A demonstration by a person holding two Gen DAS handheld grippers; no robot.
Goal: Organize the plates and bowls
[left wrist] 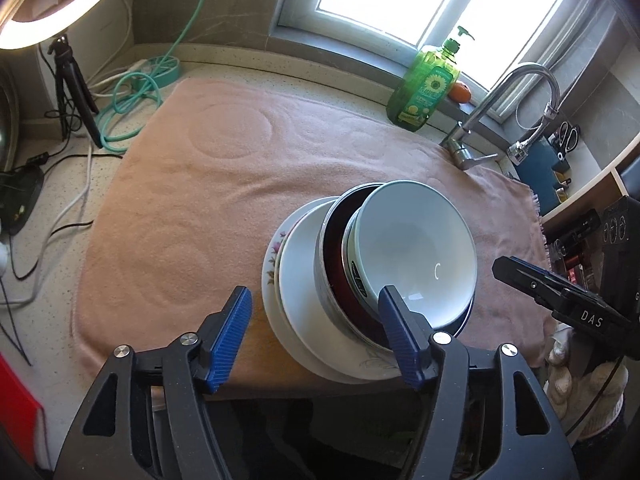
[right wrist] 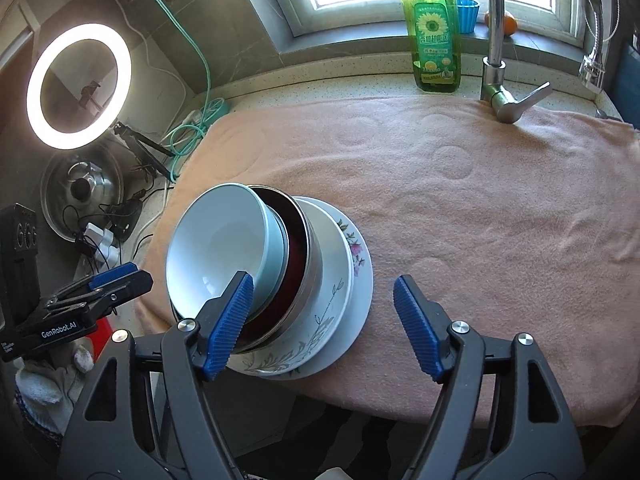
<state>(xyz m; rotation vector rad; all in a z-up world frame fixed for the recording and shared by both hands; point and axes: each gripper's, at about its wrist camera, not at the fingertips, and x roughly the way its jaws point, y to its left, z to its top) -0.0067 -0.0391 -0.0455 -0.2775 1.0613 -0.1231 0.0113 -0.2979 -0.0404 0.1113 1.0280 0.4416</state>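
Observation:
A stack of dishes sits near the front edge of a pink towel (left wrist: 208,184) (right wrist: 480,208). On top is a pale blue bowl (left wrist: 420,248) (right wrist: 224,244), under it a metal bowl with a dark red inside (left wrist: 336,264) (right wrist: 296,256), then white plates, one with a flower pattern (left wrist: 276,256) (right wrist: 356,256). My left gripper (left wrist: 316,340) is open, its right finger in front of the blue bowl's rim. My right gripper (right wrist: 324,324) is open, its left finger in front of the same bowl. Each gripper shows at the side of the other's view (left wrist: 560,296) (right wrist: 104,284).
A green dish soap bottle (left wrist: 426,84) (right wrist: 434,36) and a faucet (left wrist: 480,120) (right wrist: 498,60) stand at the back of the towel. A ring light (right wrist: 78,84) on a tripod, cables and a pot lid (right wrist: 80,188) lie to the left.

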